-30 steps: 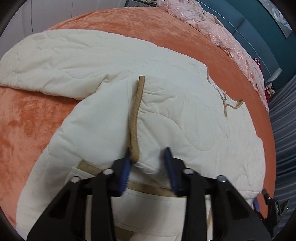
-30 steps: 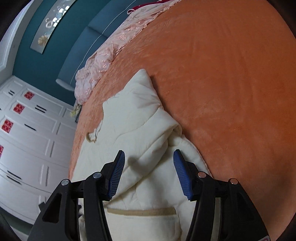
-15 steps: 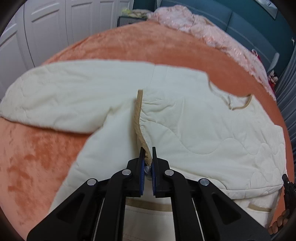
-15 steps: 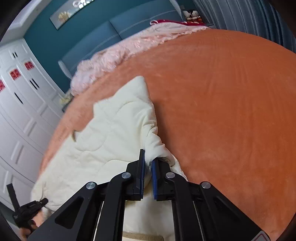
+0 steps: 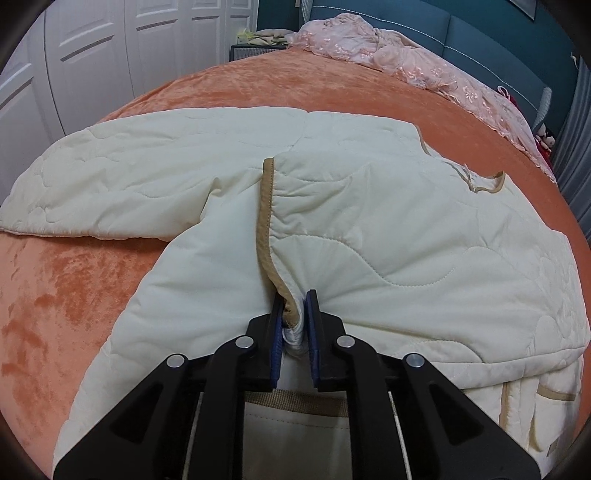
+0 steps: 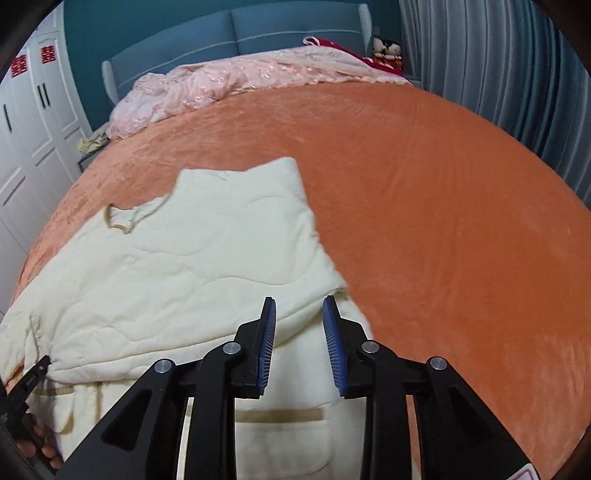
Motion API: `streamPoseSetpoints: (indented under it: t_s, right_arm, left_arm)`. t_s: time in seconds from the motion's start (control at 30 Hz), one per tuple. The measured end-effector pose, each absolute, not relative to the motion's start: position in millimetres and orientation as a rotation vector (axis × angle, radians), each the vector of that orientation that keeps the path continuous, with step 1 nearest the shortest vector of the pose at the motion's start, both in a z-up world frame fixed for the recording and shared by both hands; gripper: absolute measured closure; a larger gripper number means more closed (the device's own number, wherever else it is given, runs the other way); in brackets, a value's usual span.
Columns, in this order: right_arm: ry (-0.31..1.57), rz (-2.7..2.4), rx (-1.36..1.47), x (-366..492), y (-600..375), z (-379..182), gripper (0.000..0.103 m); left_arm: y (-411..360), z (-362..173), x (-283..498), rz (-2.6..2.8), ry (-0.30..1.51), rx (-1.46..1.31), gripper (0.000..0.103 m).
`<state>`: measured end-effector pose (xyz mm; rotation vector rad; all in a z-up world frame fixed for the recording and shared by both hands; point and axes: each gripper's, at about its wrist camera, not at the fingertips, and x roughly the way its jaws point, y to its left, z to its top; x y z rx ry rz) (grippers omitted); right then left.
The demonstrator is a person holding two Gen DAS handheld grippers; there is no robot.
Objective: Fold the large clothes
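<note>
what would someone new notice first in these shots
A big cream quilted jacket spread across an orange bedspread, one sleeve stretched out to the left. The left gripper pinches its tan-trimmed edge, while the right gripper is opening above the jacket's other side. A pink blanket lies crumpled by the blue headboard.

A home bedroom: a wide bed under an orange plush bedspread [image 6: 424, 192]; a blue padded headboard [image 6: 236, 33] against a teal wall; a crumpled pink quilt [image 6: 229, 86] at the head; white panelled wardrobe doors [image 5: 110, 55] alongside; grey curtains [image 6: 491, 62]; soft toys [image 6: 386, 48] in the corner.
</note>
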<state>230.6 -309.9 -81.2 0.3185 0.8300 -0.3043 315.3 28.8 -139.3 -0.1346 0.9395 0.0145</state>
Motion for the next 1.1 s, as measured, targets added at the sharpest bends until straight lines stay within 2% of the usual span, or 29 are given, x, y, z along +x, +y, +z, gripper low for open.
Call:
streamPoseSetpoints:
  t_s: [0.13,0.17,0.2,0.33,0.47,0.8,1.0,1.07,1.1]
  right_arm:
    - [0.84,-0.025,0.226,255,-229,-75,0.076]
    - [0.849,0.012,0.203,263,-212,-79,0.083]
    - [0.858,0.041,0.198,269,-199,-84,0.084]
    - [0.909,0.06,0.199,286,-168,-111,0.085]
    - [0.968,0.036,0.193,286,-160,-139,0.086]
    - [0.91,0.026,0.136,280,-154,-158,0.087]
    - [0.9,0.007,0.092,281,-148,-158,0.087]
    - [0.895,0.006,0.094,280,-148,-158,0.087]
    - [0.893,0.006,0.095,280,-148,-158,0.087]
  left_arm:
    - [24,-137,315,0.024,0.937,-0.11,0.088]
    - [24,-137,314,0.026,0.937,-0.108,0.087]
    - [24,-137,314,0.025,0.934,-0.107,0.087]
    - [26,-142,309,0.017,0.905,-0.112,0.086]
    - [26,-144,309,0.015,0.887,-0.115,0.085]
    - [30,-147,304,-0.006,0.856,-0.153,0.079]
    - [55,-130,296,-0.043,0.865,-0.284,0.072]
    - [78,-113,284,-0.019,0.834,-0.316,0.065]
    - [93,-105,279,-0.001,0.821,-0.326,0.057]
